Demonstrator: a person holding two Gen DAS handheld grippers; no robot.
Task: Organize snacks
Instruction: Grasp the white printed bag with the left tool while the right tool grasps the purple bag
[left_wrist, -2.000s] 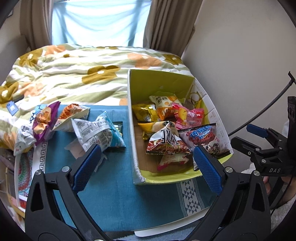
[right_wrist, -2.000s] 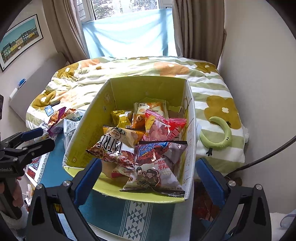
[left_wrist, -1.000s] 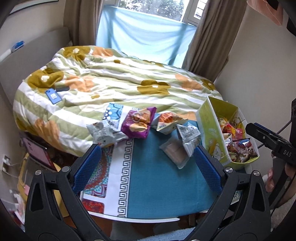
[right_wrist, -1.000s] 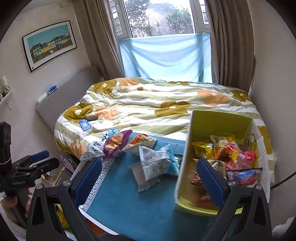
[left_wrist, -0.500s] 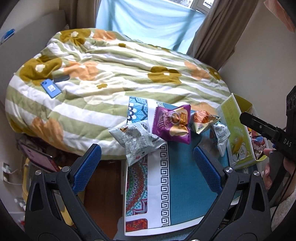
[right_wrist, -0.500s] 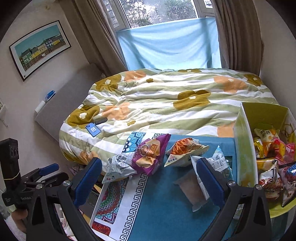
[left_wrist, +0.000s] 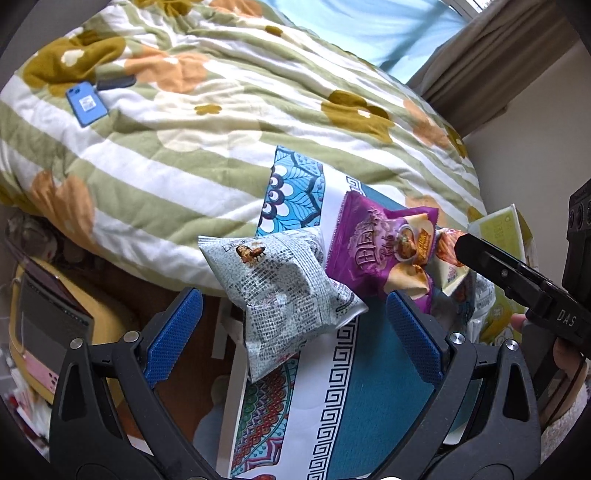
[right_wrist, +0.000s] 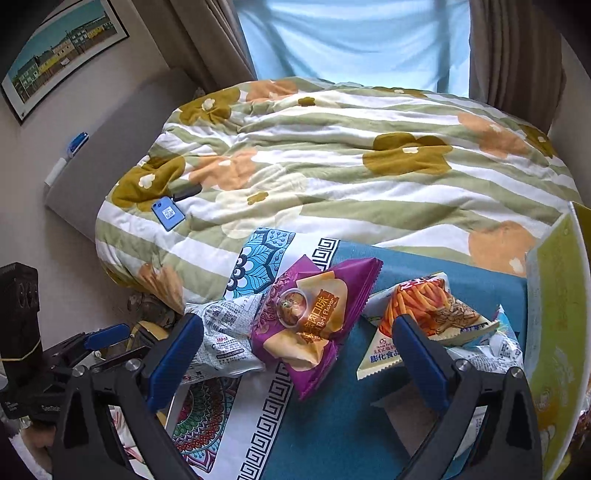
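The flowered bed quilt (right_wrist: 351, 162) lies behind my bench (right_wrist: 332, 435); the yellow snack box (right_wrist: 557, 332) stands at its right edge. My left tongs (left_wrist: 293, 338) hang released over the grey newsprint-pattern bag (left_wrist: 280, 291); my right tongs (right_wrist: 297, 358) gape empty above the purple bag (right_wrist: 314, 317) reading "Pork Flavor"; the fries packet (right_wrist: 424, 314) touches it.

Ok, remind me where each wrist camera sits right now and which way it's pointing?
Left wrist: rides the left gripper, aimed down at the gray-white snack bag at the table's edge; its open blue fingers frame the bag, and the right gripper crosses at right.
Right wrist: rides the right gripper, facing the purple chip bag and the bed beyond; the left gripper shows at lower left.
Shared: both bags, the patterned tablecloth, the blue phone.
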